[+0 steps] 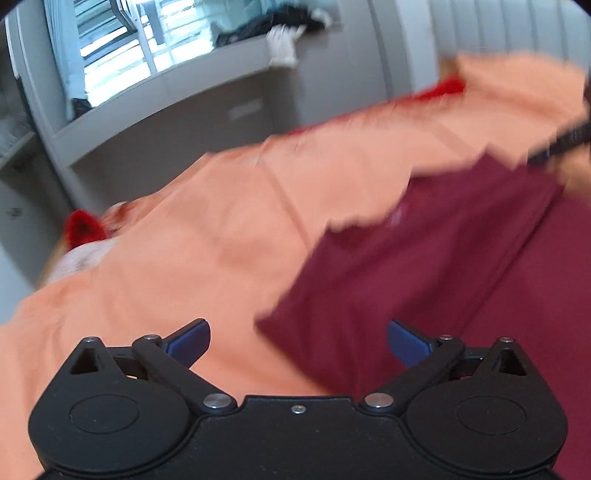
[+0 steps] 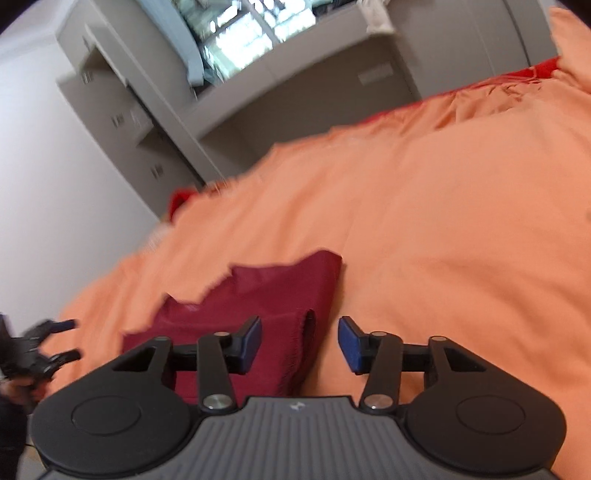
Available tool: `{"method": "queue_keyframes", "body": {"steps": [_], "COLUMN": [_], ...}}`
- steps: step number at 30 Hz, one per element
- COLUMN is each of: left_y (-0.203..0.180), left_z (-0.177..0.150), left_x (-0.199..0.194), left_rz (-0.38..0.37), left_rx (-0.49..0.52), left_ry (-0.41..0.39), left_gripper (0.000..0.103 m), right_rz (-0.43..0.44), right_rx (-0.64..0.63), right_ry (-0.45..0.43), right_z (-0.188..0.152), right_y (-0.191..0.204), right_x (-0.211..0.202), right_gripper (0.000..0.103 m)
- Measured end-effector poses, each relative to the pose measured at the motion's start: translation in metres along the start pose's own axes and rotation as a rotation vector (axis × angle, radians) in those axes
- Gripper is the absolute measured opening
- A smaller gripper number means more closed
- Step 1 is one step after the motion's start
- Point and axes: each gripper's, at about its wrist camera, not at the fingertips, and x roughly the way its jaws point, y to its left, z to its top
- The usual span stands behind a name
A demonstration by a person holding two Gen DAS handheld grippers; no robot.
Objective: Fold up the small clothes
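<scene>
A dark red garment [image 2: 266, 295] lies folded on an orange bed sheet [image 2: 443, 221]. In the right wrist view my right gripper [image 2: 301, 345] is open just above it. Its left pad [image 2: 251, 345] hangs over the fabric, and the garment's rolled right edge lies in the gap without being pinched. My left gripper [image 2: 70, 339] shows at the far left with its fingers apart over the sheet. In the left wrist view the left gripper [image 1: 298, 341] is spread wide with nothing in it, and the dark red garment [image 1: 406, 258] stretches ahead and to the right. The picture is blurred.
Grey cabinets and a counter [image 1: 207, 96] stand beyond the bed under a window [image 1: 122, 48]. A pile of clothes [image 1: 280, 26] sits on the counter. Red fabric [image 1: 83, 227] and a pale cushion [image 1: 81, 258] lie at the bed's far edge.
</scene>
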Motion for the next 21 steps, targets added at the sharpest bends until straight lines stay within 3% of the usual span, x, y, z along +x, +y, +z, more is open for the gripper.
{"method": "queue_keyframes", "body": {"steps": [2,5,8,10,15,21], "left_y": [-0.017,-0.024,-0.010,-0.001,-0.019,-0.022], "left_z": [-0.008,-0.014,-0.013,-0.011,-0.018,-0.035], "left_x": [0.002,0.001,-0.004,0.003,0.039,0.037], "left_rz": [0.070,0.097,0.097,0.096,0.070,0.046], "left_rx": [-0.008,-0.097,-0.237,-0.323,-0.243,-0.259], "left_ry": [0.026,0.016,-0.013,0.009,0.172,0.195], "left_gripper": [0.098,0.097,0.098,0.101,0.092,0.093], "right_rz": [0.011,0.030,0.038,0.043,0.019,-0.012], "right_rx": [-0.018,-0.041,-0.054,-0.071,-0.079,-0.030], "right_ry": [0.012,-0.015,-0.053,-0.070,-0.075,-0.081], "right_z": [0.000,-0.002,-0.002,-0.001,0.003,0.016], "right_y": [0.005,0.017,0.023,0.025,0.024,0.008], "right_x": [0.012,0.015,0.008,0.004,0.003,0.014], "right_gripper": [0.029,0.014,0.012,0.012,0.011,0.005]}}
